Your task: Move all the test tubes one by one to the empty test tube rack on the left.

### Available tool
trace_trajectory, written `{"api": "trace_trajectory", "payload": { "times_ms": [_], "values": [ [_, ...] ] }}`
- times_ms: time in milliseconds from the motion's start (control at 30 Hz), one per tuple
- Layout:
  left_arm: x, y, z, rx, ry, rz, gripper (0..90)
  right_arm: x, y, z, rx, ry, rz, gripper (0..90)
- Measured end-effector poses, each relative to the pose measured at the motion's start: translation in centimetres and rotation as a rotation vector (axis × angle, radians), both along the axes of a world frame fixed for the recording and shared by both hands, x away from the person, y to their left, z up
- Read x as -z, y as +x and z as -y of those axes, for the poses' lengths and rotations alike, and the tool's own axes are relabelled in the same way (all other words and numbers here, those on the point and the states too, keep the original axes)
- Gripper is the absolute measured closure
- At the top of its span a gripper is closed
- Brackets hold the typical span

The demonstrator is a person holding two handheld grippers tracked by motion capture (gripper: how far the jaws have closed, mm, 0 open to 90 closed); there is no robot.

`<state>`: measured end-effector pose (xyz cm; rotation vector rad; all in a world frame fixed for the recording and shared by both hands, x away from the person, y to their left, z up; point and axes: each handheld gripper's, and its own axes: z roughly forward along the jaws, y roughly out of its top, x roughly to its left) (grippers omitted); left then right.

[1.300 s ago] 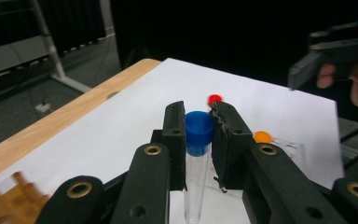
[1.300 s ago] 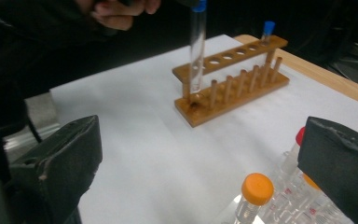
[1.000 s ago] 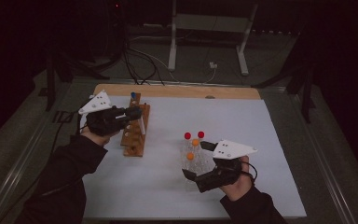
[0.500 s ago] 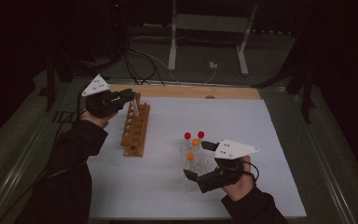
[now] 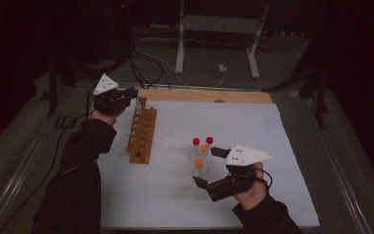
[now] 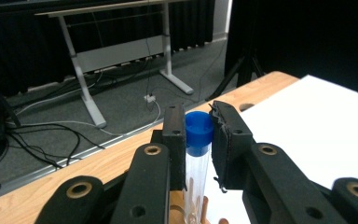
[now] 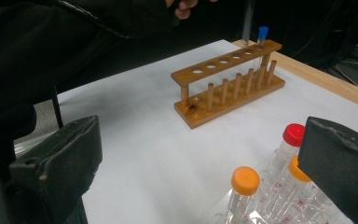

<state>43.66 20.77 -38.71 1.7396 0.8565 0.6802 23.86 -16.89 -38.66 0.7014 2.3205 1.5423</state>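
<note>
On the white table (image 5: 272,146), your wooden rack (image 5: 141,135) stands at the left with its far end beneath your left gripper (image 6: 199,140), clenched on a blue-capped tube (image 6: 198,154) held upright in that end hole, while your right gripper (image 5: 207,168) rests released around the orange- and red-capped tubes (image 7: 261,186).

I see a clear, glossy tube (image 6: 195,182) with a smooth blue plastic cap (image 6: 199,132), a varnished wooden rack (image 7: 228,86), matt white paper (image 5: 253,131) over the bare wood bench (image 5: 199,95), and rough black pads (image 6: 227,144).
</note>
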Motion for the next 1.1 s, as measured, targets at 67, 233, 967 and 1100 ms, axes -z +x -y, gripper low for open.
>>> {"api": "trace_trajectory", "payload": {
  "times_ms": [67,233,967,1100],
  "values": [
    [0.5,0.4,-0.2,-0.015,-0.015,-0.005,77.7,0.0,0.0,0.0,-0.003,0.0,-0.001,0.0],
    [2.0,0.9,-0.3,-0.058,-0.014,-0.001,77.7,0.0,0.0,0.1,-0.006,0.001,-0.001,0.0],
    [6.3,1.7,0.5,-0.069,-0.009,-0.083,77.7,0.0,-0.1,0.2,-0.011,0.004,-0.006,0.0],
    [6.9,1.7,0.5,-0.072,-0.008,-0.093,77.7,0.0,-0.2,0.1,-0.013,0.002,-0.007,0.0]
  ]
}}
